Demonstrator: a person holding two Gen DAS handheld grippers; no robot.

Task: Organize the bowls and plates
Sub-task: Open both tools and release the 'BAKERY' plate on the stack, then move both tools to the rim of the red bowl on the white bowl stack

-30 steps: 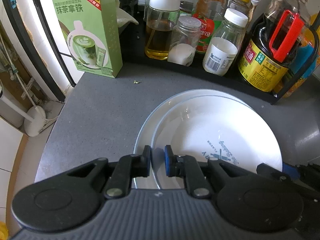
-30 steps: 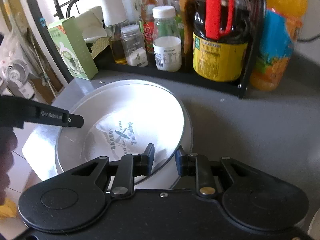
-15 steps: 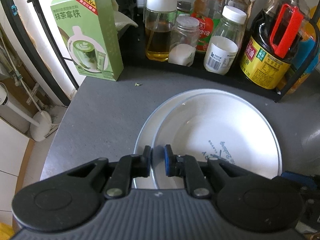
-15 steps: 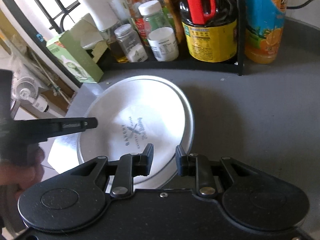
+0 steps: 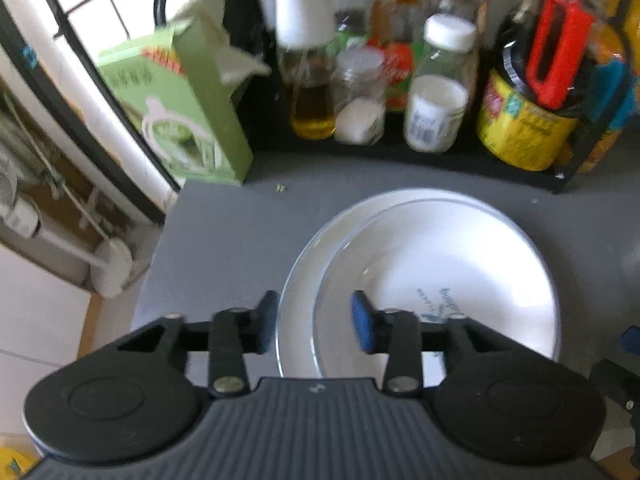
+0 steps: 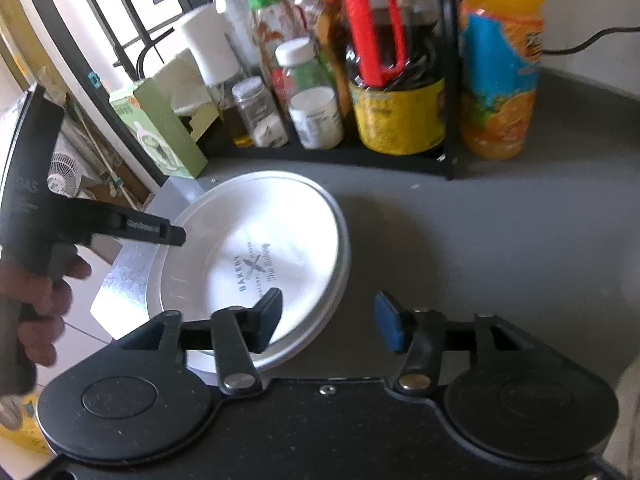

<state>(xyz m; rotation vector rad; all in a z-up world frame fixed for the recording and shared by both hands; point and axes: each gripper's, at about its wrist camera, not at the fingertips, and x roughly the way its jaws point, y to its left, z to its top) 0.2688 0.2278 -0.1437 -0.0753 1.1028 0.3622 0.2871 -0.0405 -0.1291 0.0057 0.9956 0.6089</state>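
Note:
Two white plates lie stacked on the grey counter (image 5: 224, 232). The upper plate (image 5: 440, 272) bears a printed bakery logo and sits slightly off-centre on the lower plate (image 5: 296, 272). My left gripper (image 5: 314, 322) hovers over the stack's near-left rims. Its jaws are opening; the rims lie between the pads, untouched. In the right wrist view the stack (image 6: 256, 248) lies ahead on the left. My right gripper (image 6: 330, 320) is at the stack's near-right rim, its jaws opening, nothing pressed. The left gripper (image 6: 174, 235) reaches in from the left, held by a hand (image 6: 32, 300).
A black rack (image 5: 400, 152) behind the plates holds oil, sauce and spice bottles. A green drink box (image 5: 180, 120) stands at the back left. An orange juice bottle (image 6: 500, 60) stands right of the rack. The counter ends just left of the plates.
Both grippers were shut on the upper plate's rim and have opened and let it go. Both have lifted and drawn back a little. The upper plate now rests on the lower one.

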